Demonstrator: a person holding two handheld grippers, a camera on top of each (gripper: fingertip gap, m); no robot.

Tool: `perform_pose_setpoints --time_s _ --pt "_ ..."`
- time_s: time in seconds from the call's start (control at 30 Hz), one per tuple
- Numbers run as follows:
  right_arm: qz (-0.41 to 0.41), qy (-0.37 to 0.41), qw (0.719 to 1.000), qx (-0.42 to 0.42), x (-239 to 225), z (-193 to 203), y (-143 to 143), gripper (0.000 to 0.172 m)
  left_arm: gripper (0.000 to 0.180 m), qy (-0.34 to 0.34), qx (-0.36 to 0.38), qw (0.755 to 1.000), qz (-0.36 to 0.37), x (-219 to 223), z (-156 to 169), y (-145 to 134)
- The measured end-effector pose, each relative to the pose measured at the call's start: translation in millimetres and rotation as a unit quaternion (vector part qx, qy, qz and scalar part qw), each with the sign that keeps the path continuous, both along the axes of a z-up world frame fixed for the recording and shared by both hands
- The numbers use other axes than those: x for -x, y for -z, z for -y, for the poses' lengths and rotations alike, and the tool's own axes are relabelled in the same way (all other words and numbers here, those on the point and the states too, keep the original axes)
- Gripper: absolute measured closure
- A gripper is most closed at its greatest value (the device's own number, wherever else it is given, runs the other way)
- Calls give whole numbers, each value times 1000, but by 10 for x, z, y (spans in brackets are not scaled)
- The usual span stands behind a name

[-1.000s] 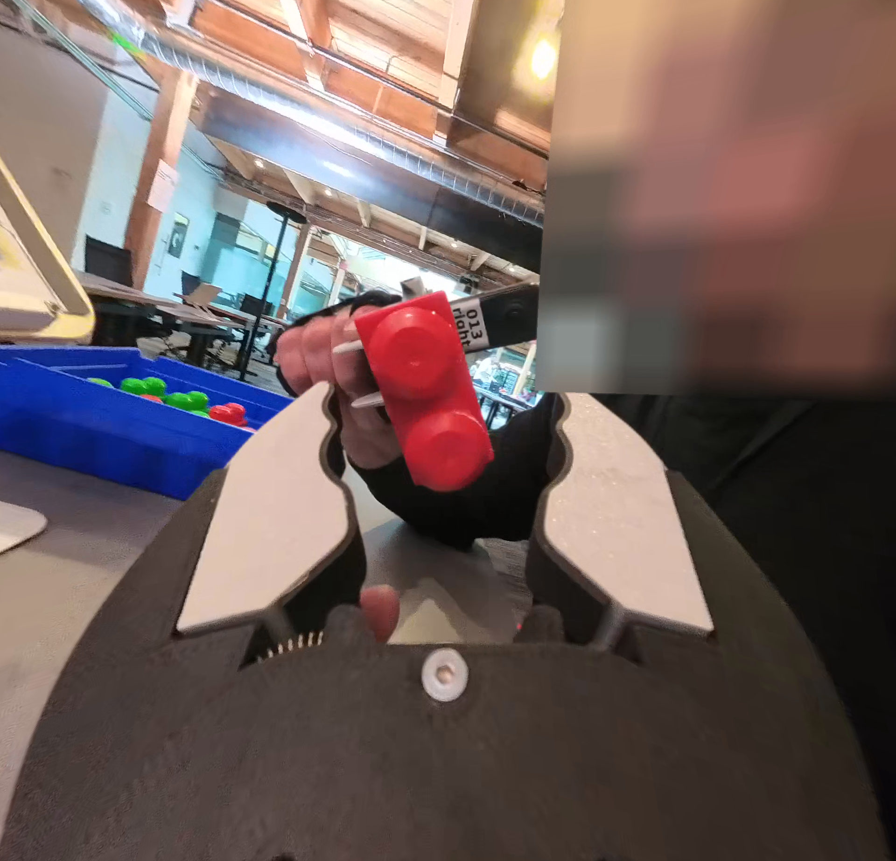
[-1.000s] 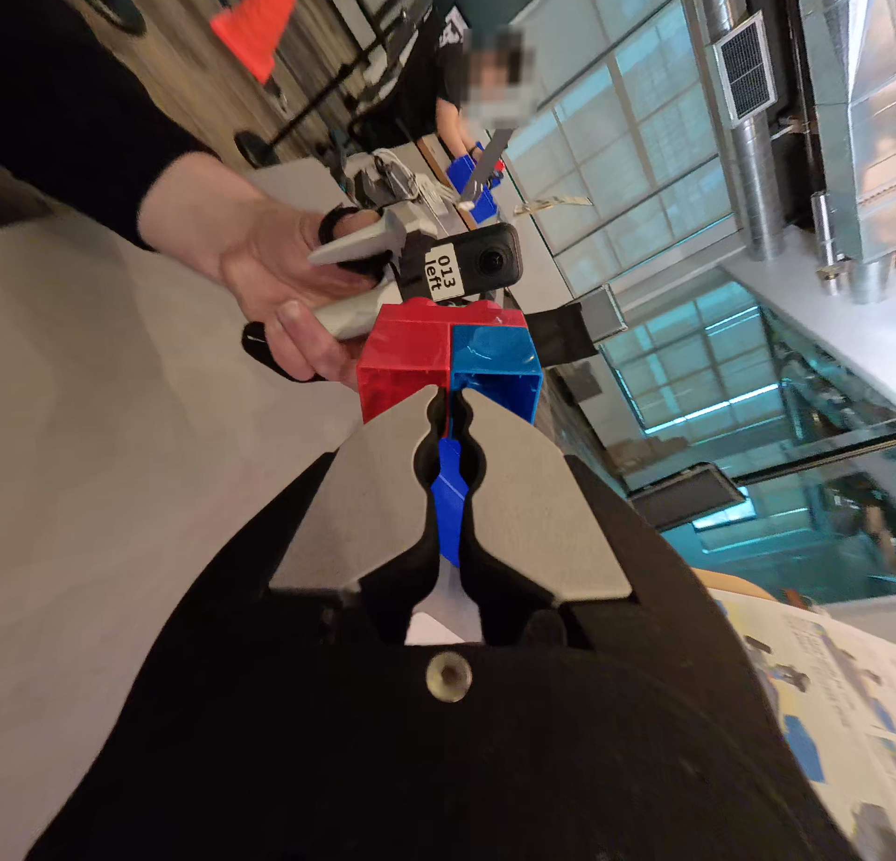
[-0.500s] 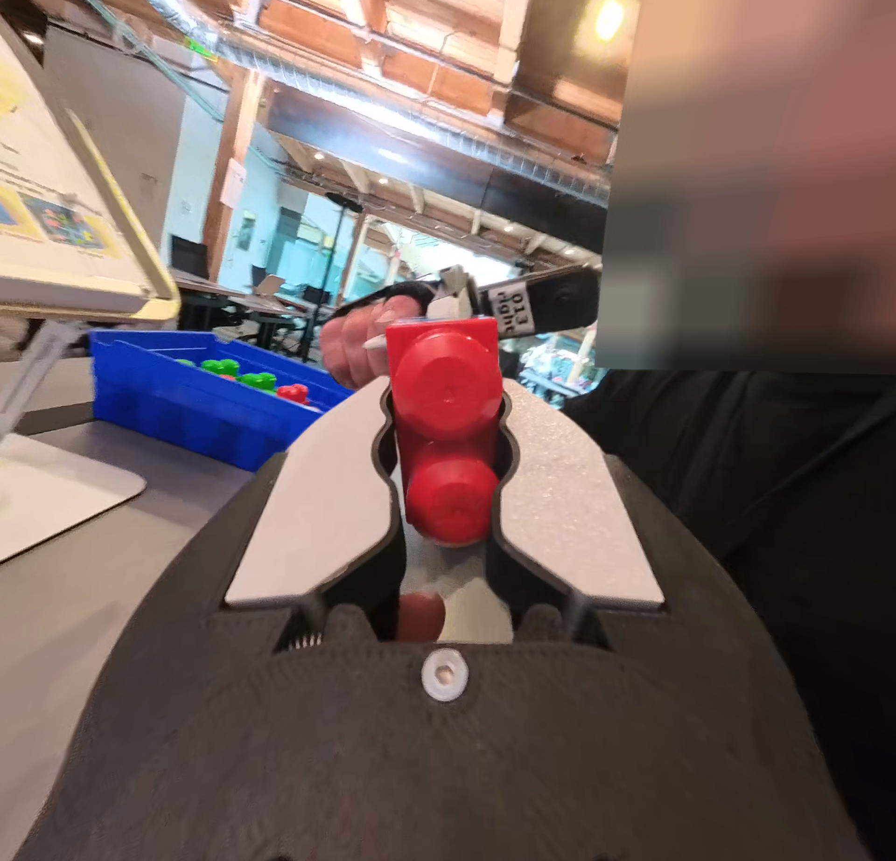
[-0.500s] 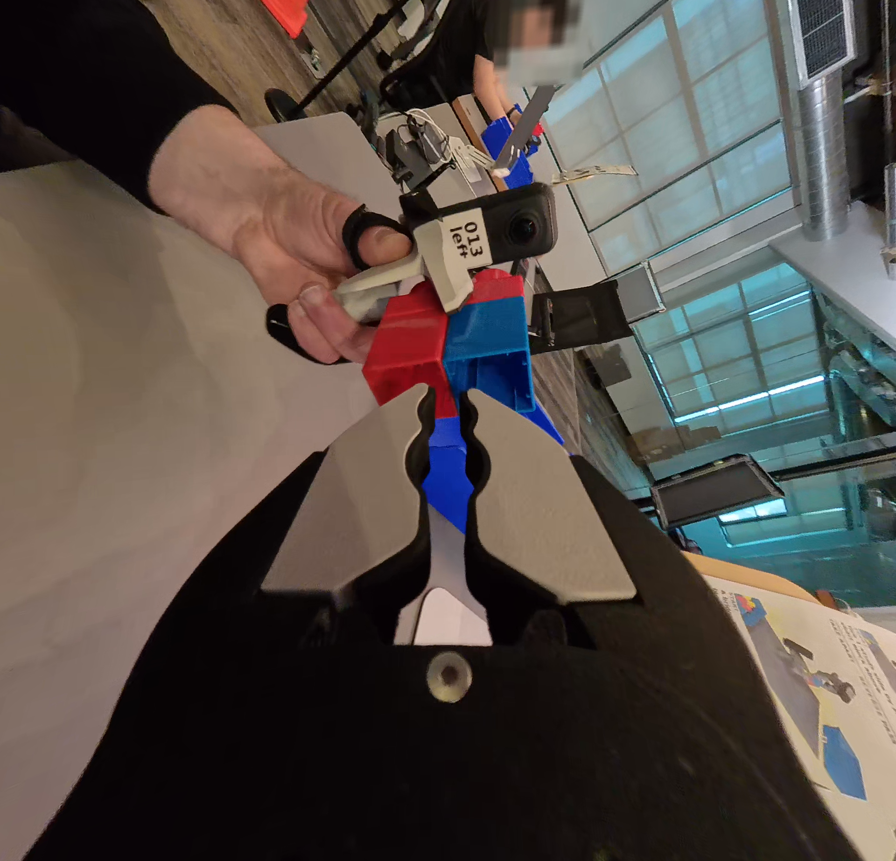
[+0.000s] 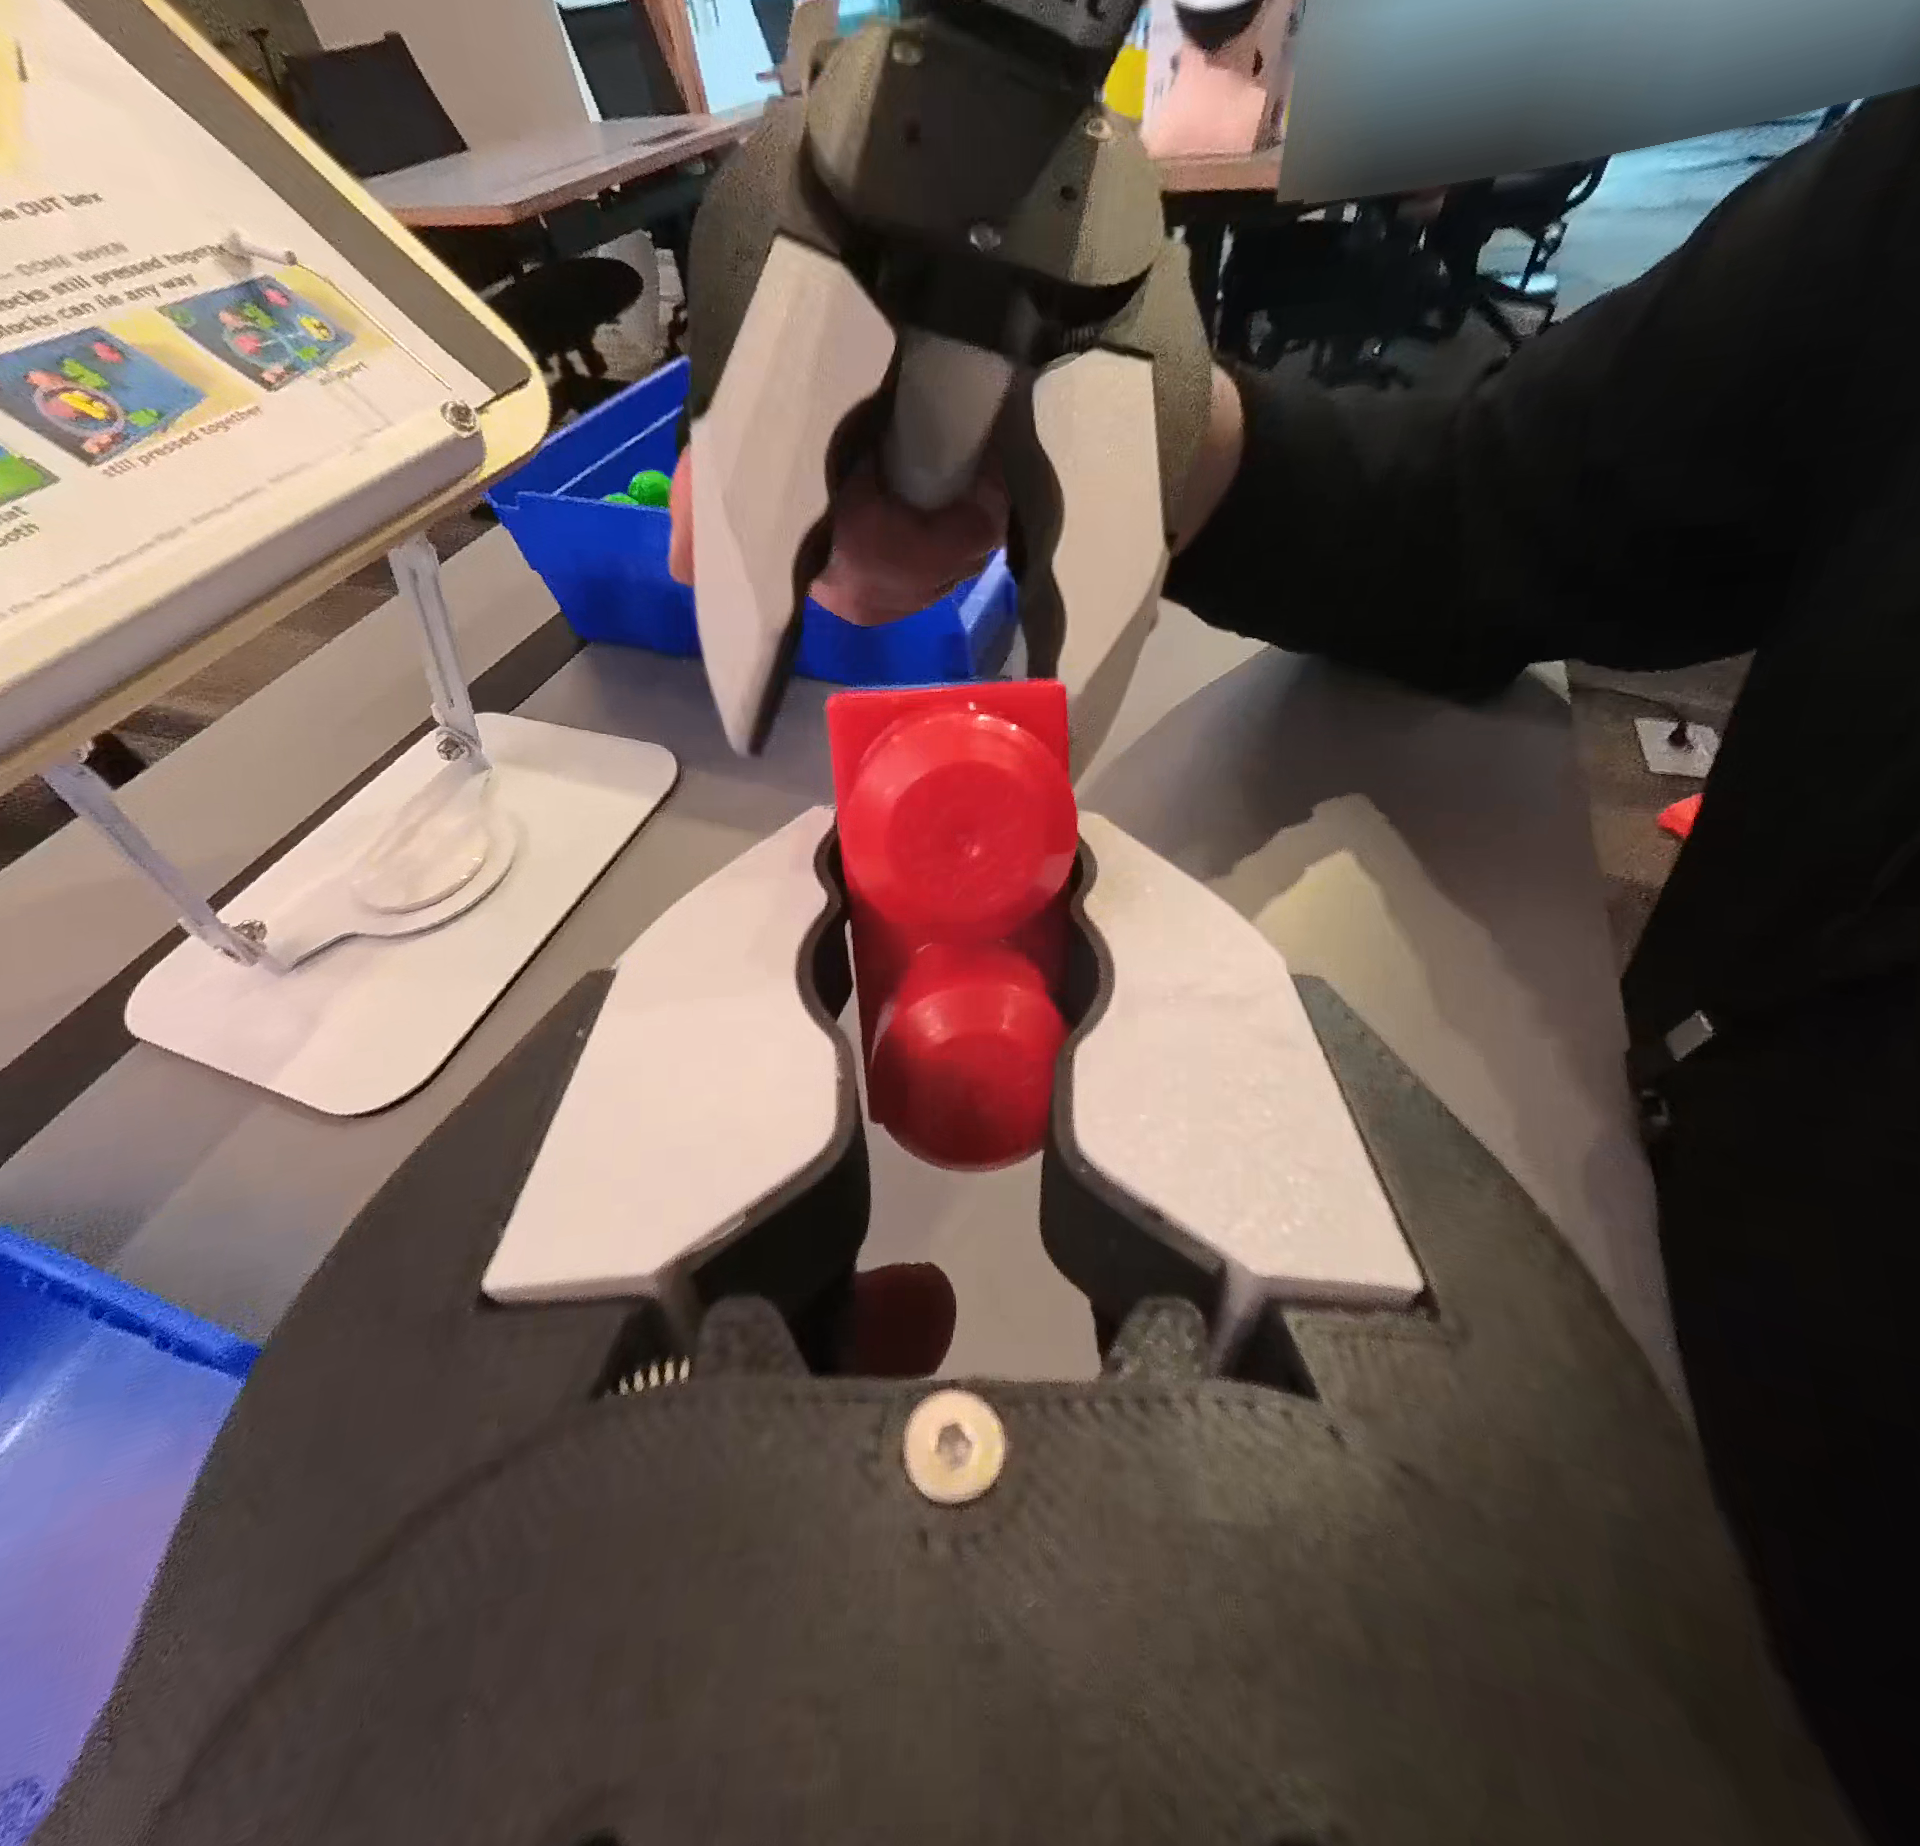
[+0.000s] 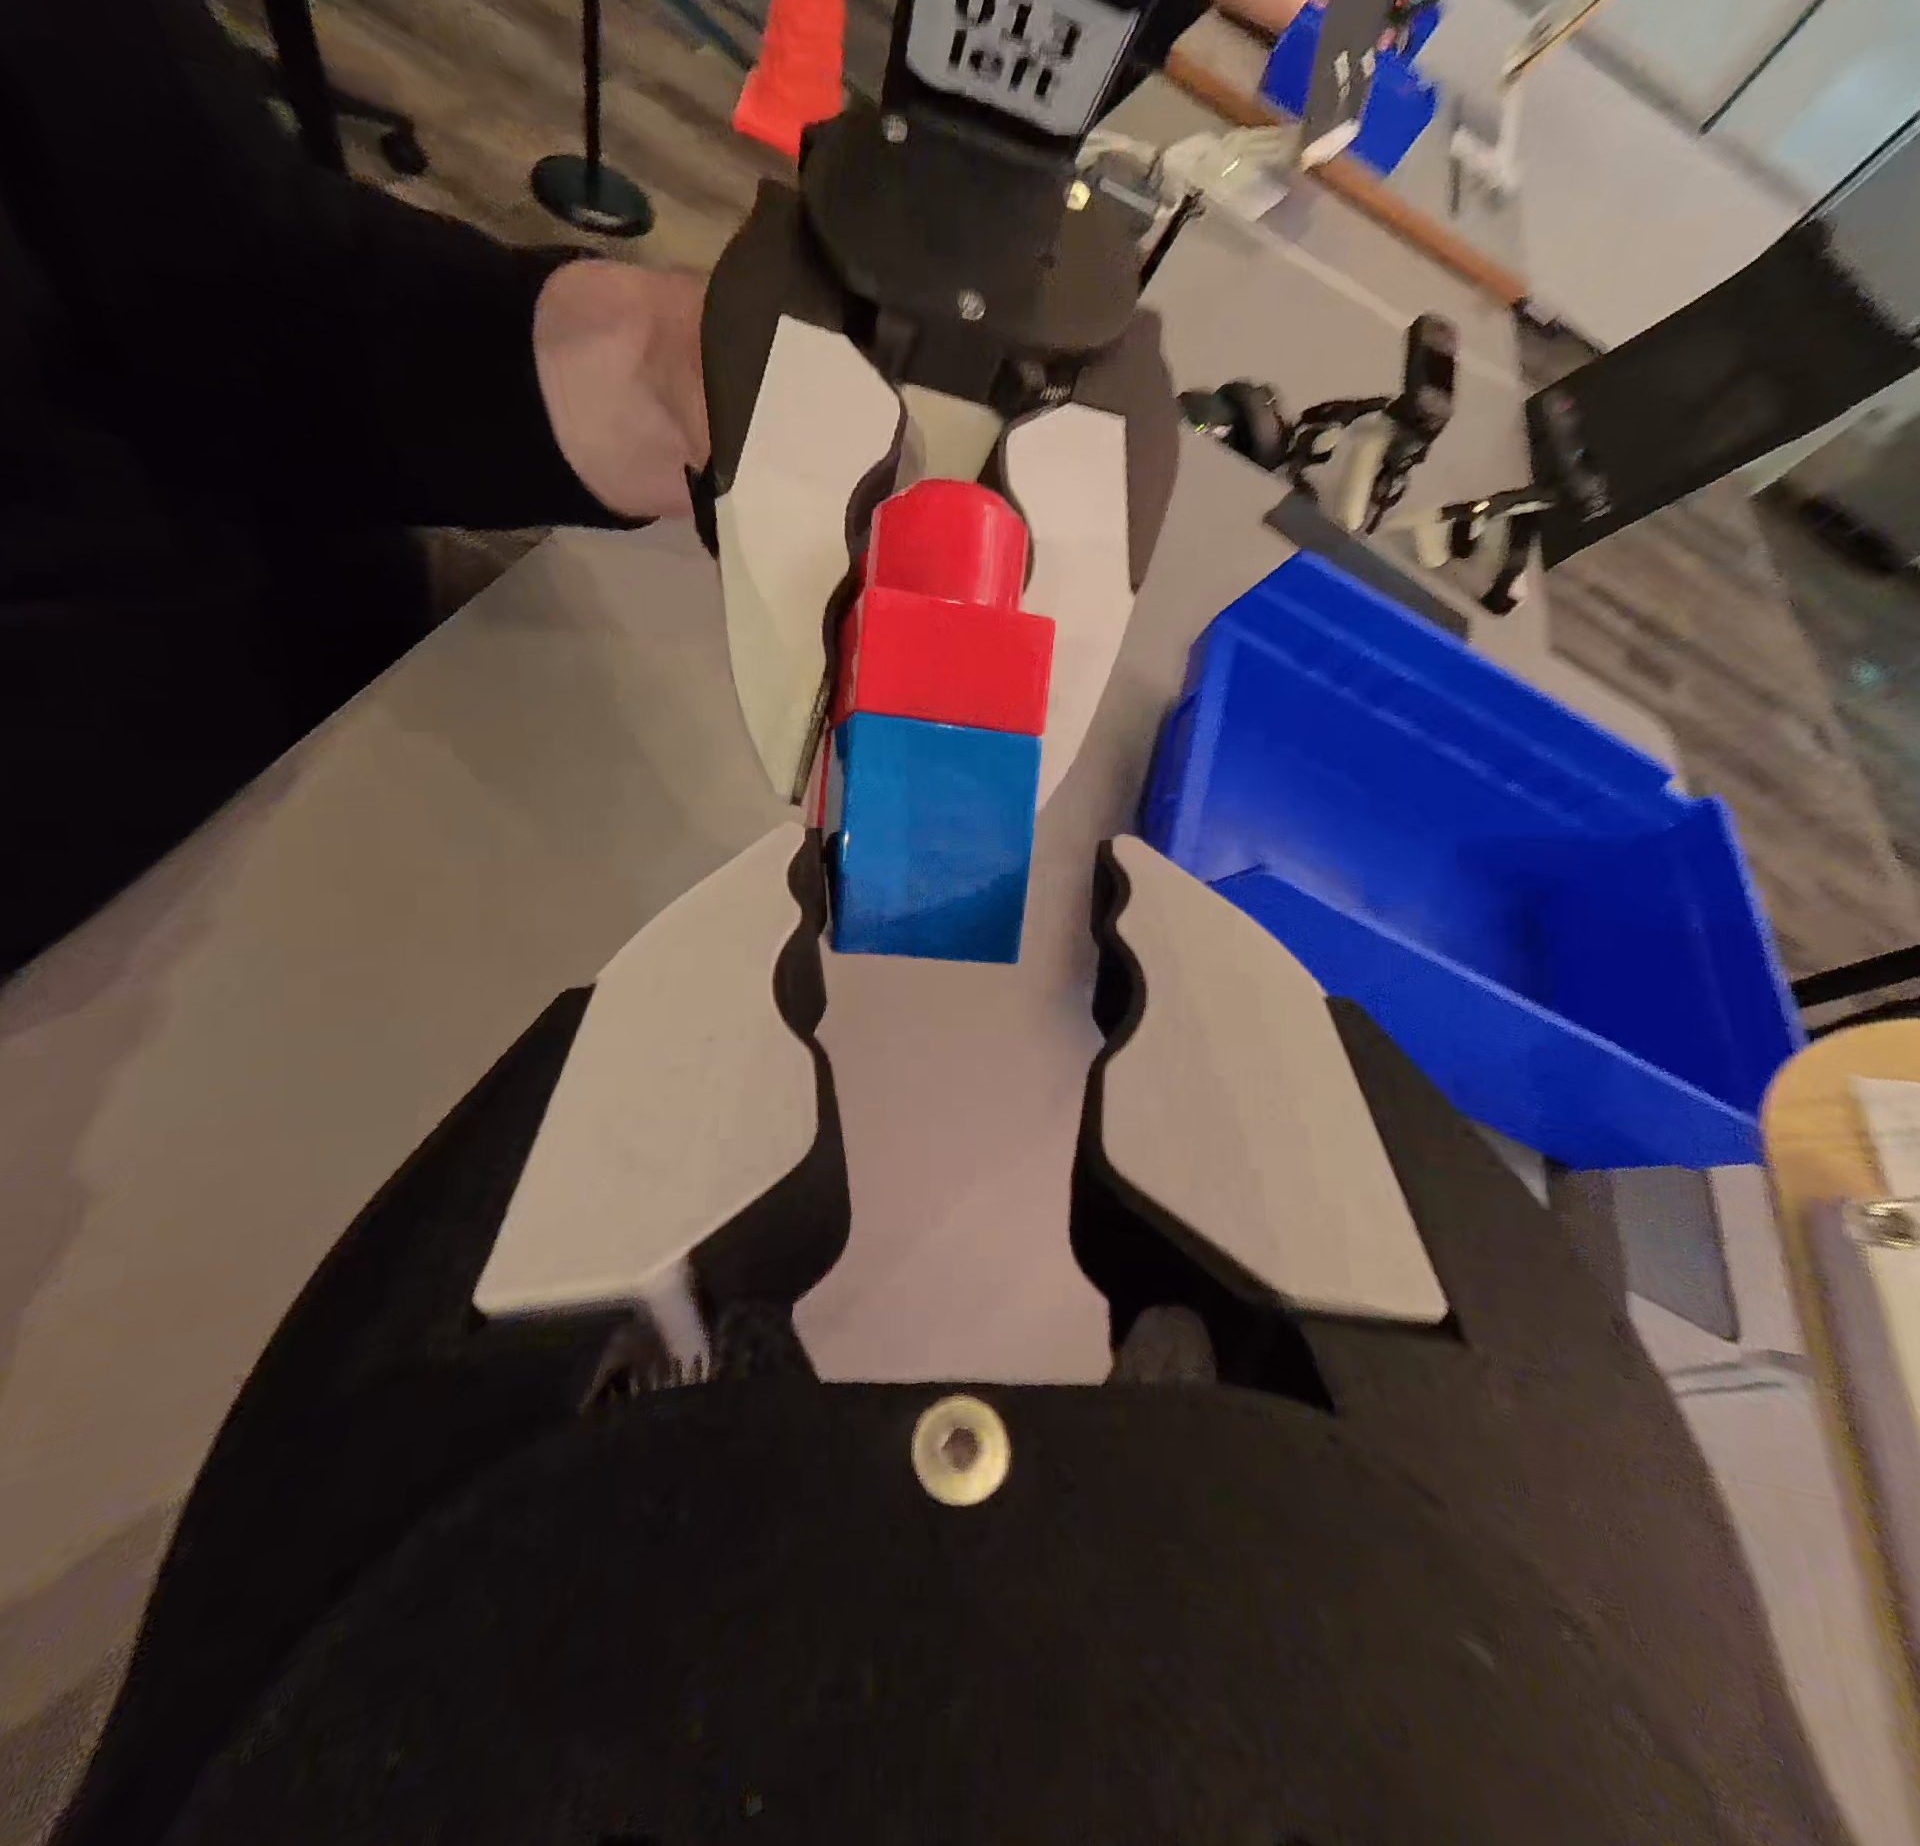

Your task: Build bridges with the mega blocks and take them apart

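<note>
We clamp the red block (image 5: 951,923) in our left gripper (image 5: 956,861), pads pressing its sides, above the table's (image 6: 312,913) middle. Our right gripper (image 6: 956,861) stands wide around the attached blue block (image 6: 930,840), likely to pull it apart.

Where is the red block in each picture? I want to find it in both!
Left wrist view: the red block is in the middle, studs facing the camera, squeezed between the left gripper's fingers.
Right wrist view: it sits upper middle, joined to the blue block.
Shared landmark: the blue bin on the table.
</note>
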State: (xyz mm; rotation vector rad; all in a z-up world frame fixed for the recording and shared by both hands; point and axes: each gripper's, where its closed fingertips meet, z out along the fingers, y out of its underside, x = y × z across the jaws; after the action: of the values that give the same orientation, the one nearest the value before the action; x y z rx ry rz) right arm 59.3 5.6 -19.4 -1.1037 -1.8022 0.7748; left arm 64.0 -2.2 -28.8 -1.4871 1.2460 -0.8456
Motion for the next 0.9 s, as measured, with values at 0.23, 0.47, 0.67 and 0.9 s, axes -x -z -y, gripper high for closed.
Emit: perform_pose_setpoints --time_s 0.23,0.47,0.67,0.9 --pt "-19 -19 999 26 36 53 -13 135 144 -4 2 999 32 25 -3 -107" --pt "-181 -8 971 154 -11 -168 -392 135 125 -20 34 978 205 290 -138 -444" --pt "-244 -15 944 221 55 -208 -346 135 129 -18 41 975 218 136 -169 -403" --pt "-266 -14 928 259 102 -200 -300 135 145 -29 58 968 243 127 -244 -373"
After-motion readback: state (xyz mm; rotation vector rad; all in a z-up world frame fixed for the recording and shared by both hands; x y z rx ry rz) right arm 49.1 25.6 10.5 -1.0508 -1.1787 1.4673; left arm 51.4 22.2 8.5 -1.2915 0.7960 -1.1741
